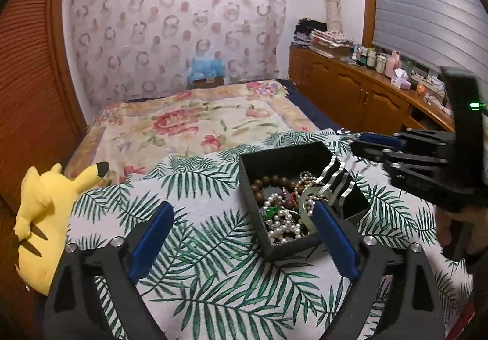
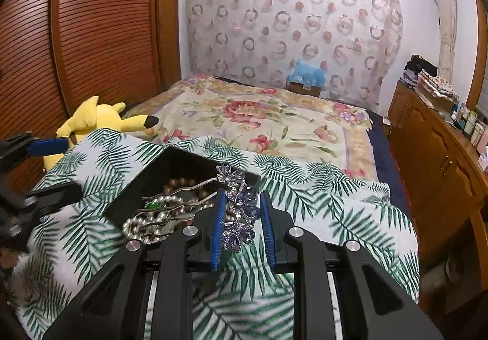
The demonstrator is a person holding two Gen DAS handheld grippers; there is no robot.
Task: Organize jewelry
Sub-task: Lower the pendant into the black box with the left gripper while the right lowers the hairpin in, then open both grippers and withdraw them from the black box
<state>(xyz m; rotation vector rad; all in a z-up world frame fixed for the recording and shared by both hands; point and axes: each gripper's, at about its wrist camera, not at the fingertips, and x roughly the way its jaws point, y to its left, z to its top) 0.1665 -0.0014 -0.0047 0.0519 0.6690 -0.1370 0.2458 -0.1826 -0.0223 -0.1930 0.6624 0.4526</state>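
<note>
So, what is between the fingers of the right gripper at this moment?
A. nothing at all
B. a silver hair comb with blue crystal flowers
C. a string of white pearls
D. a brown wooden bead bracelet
B. In the right wrist view, the hair comb sits with its blue crystal flowers between the blue pads of the right gripper, its wavy silver prongs reaching left over the black box, where the pearls and brown beads lie.

Bedroom. Floral quilted bedspread [image 1: 189, 117] on a bed. Sheer curtain with a ring pattern [image 2: 292, 19] over the far wall. Brown slatted wooden wardrobe doors [image 2: 91, 35] to the left. Low wooden cabinet [image 1: 344, 90] along the right, piled with folded fabric [image 1: 329, 38] and small bottles. Grey window blind [image 1: 424, 1] above.
</note>
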